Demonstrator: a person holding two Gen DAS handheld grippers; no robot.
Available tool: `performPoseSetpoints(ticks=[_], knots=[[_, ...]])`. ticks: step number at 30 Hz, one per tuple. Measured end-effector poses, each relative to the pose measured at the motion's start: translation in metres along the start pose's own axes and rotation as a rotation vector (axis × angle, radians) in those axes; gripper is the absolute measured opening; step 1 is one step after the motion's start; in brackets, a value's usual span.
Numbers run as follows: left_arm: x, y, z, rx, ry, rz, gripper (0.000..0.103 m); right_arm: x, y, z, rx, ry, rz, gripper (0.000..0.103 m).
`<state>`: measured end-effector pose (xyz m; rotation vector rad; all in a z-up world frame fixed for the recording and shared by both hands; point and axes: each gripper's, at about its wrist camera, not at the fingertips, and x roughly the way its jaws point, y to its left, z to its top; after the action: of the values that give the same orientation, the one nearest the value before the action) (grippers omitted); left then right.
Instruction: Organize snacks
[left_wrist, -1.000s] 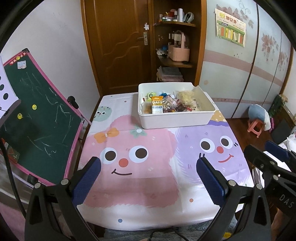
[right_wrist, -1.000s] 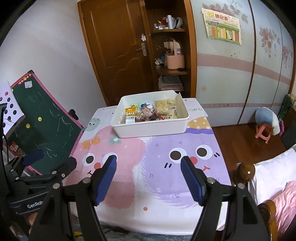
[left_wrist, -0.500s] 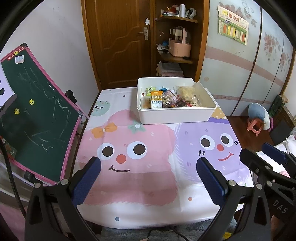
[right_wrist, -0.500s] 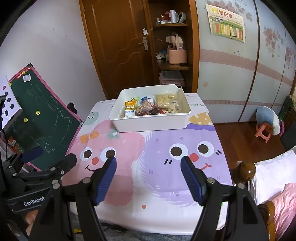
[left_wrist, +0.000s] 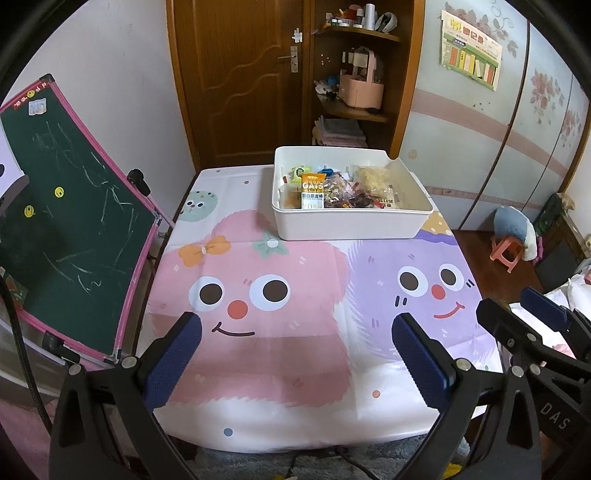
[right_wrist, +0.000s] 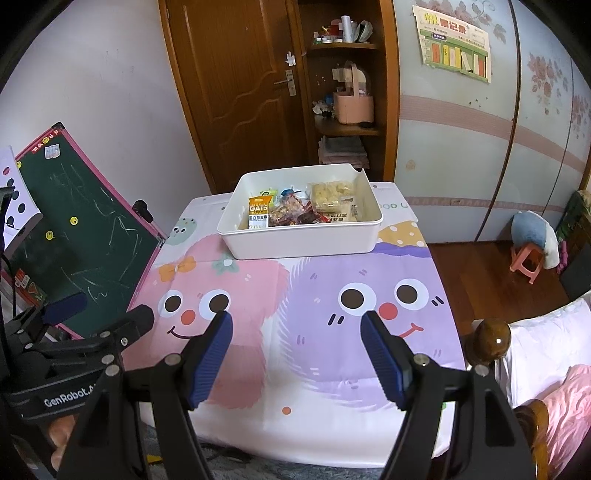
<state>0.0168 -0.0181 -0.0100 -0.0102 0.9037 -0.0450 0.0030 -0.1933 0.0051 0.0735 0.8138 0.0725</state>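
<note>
A white plastic bin (left_wrist: 351, 225) sits at the far end of a table covered by a cartoon tablecloth (left_wrist: 280, 332) printed with a pink and a purple smiling face. The bin holds a jumble of snack packets: an orange oats bar packet (left_wrist: 312, 191) stands upright at the near left, a clear bag of dark red snacks (left_wrist: 341, 192) lies beside it in the middle, and a pale yellow bag of puffed snacks (left_wrist: 373, 176) rests toward the far right. A small green packet (left_wrist: 300, 172) shows at the far left corner.

The left gripper (left_wrist: 295, 354) hangs over the near edge of the table with its blue-padded fingers spread wide and nothing between them. The right gripper (right_wrist: 297, 350) is likewise held over the near part of the cloth, fingers apart and empty, well short of the bin. Each gripper shows at the edge of the other's view.

To the left of the table leans a green chalkboard with a pink frame (left_wrist: 70, 236). Beyond the table stand a brown wooden door (left_wrist: 240, 74) and a corner shelf holding a pink basket (left_wrist: 360, 92). A small pink stool (right_wrist: 526, 260) stands on the wooden floor at the right.
</note>
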Motion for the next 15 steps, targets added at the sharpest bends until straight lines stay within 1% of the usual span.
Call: performPoseSetpoints(ticks=[15], knots=[[0.0048, 0.0008, -0.004, -0.008, 0.009, 0.002, 0.103, 0.0029, 0.0014, -0.0017, -0.002, 0.005, -0.003, 0.072]])
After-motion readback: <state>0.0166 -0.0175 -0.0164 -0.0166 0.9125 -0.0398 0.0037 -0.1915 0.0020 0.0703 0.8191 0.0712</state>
